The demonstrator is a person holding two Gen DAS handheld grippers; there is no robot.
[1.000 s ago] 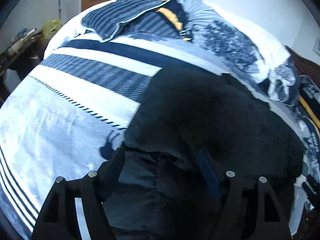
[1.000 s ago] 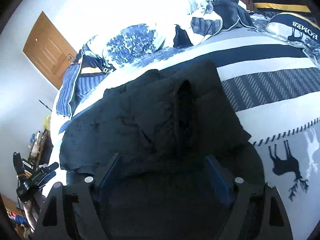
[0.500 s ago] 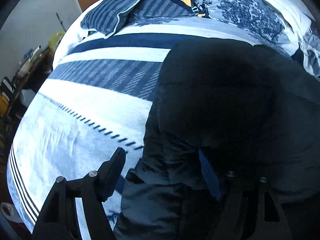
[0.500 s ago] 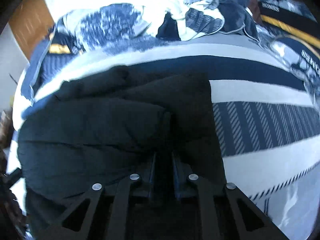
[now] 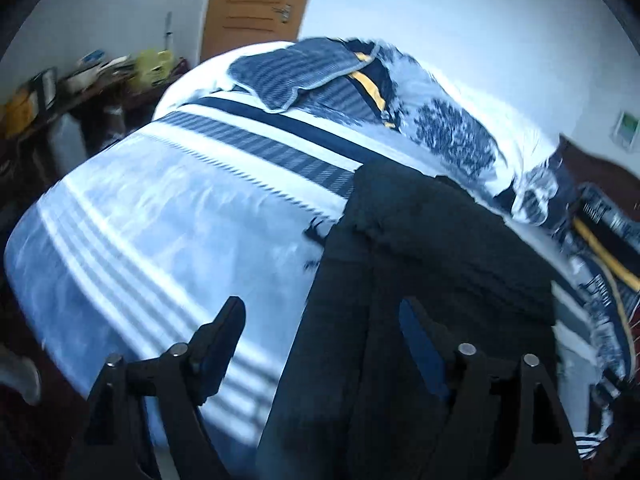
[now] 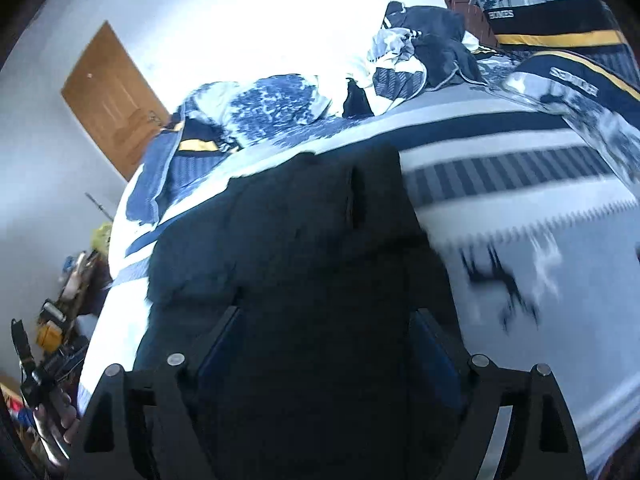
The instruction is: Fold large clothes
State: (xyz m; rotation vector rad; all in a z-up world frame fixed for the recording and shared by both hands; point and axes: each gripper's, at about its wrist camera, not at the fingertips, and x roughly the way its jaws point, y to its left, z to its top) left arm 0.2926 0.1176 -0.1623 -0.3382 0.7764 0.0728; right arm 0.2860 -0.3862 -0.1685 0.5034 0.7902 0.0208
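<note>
A large dark padded jacket (image 5: 432, 248) lies on a bed with a blue and white striped cover (image 5: 168, 216). My left gripper (image 5: 320, 336) is open over the jacket's near left edge, its left finger over the cover, its right finger over the dark cloth. In the right wrist view the jacket (image 6: 304, 232) lies folded in a thick heap with a seam down its middle. My right gripper (image 6: 324, 340) is open wide, with the near part of the jacket between its fingers.
A crumpled blue floral duvet (image 6: 264, 108) and pillows (image 6: 560, 40) lie at the far side of the bed. A wooden door (image 5: 256, 4) is behind it. A cluttered side table (image 5: 80, 88) stands to the left of the bed.
My right gripper was shut on a jacket fold half a second ago and is now open and drawn back. My left gripper stayed open and pulled back towards the bed's near edge.
</note>
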